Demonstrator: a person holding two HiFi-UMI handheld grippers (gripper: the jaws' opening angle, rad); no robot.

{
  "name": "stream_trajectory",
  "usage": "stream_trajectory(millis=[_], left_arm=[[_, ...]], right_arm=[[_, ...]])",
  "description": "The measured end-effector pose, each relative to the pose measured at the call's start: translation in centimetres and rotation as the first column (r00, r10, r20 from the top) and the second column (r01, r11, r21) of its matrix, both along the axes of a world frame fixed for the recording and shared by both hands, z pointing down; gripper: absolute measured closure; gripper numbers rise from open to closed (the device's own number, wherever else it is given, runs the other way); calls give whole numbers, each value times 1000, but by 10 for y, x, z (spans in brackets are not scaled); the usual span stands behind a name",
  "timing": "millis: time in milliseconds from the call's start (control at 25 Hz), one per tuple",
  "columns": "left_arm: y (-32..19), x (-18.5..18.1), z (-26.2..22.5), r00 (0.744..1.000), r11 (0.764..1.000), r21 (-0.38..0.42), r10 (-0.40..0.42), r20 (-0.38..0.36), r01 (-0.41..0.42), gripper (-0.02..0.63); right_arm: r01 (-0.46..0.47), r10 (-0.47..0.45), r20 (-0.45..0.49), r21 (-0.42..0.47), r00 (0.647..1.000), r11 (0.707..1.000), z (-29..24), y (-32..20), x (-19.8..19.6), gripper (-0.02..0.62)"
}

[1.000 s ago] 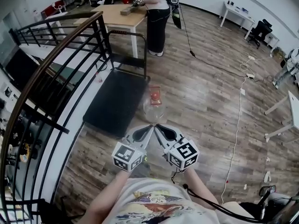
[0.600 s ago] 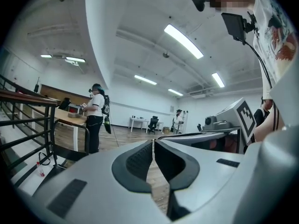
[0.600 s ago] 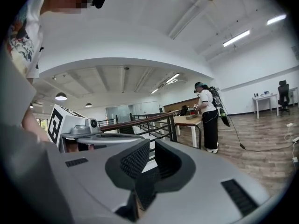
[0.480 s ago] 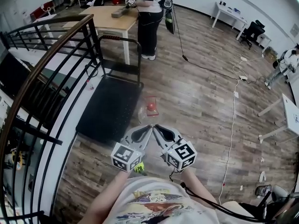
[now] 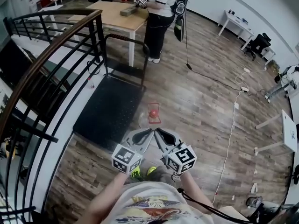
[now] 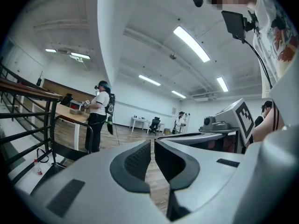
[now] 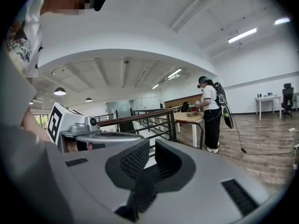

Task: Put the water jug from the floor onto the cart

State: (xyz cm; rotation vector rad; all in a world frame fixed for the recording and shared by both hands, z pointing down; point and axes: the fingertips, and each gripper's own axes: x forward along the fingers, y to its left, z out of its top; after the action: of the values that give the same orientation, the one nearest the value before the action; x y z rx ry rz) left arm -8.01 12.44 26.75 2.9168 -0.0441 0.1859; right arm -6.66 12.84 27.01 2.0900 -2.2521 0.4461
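The water jug (image 5: 153, 112), clear with a red cap, stands on the wooden floor just right of the cart's near right corner. The cart (image 5: 110, 107) is a flat black platform with a black handle (image 5: 126, 42) at its far end. In the head view my left gripper (image 5: 149, 132) and right gripper (image 5: 158, 131) are held side by side, tips almost touching each other, a short way in front of the jug. Both are shut and hold nothing. The left gripper view shows its shut gripper (image 6: 153, 149) pointing across the room, and the right gripper view shows its gripper (image 7: 152, 155) likewise. Neither of these two views shows the jug.
A black stair railing (image 5: 51, 50) runs along the cart's left side. A person (image 5: 161, 13) stands at a wooden table (image 5: 112, 14) beyond the cart's handle. Cables (image 5: 233, 120) trail over the floor at the right, near white desks (image 5: 289, 129).
Both grippers have travelled forward together, still shut. The jug and the cart now lie nearer to the gripper tips.
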Motion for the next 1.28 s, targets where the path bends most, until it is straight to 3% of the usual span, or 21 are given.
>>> stream_trajectory(millis=[200,560,760,1000,1280], left_arm=[[-18,19,11,1000,1000,1,-2,11,2,594],[-66,90,33,996,999,29,-32,87,30,594],[-101,142,43,991,996,44,-79,110,75,592],[-120,211,64,982,997,27,-80,170,77,594],[-141,266,92,964,988,49,-152,216,145,592]], right_arm=[[-2,2,5,-9,1000,1000,9,-18,19,565],[24,-23,28,-33,999,999,34,-66,91,563],[65,-64,43,-38,997,997,43,-101,142,563],[102,-100,44,-63,994,993,57,-122,211,563],[174,-172,33,-98,985,980,83,-142,265,563]])
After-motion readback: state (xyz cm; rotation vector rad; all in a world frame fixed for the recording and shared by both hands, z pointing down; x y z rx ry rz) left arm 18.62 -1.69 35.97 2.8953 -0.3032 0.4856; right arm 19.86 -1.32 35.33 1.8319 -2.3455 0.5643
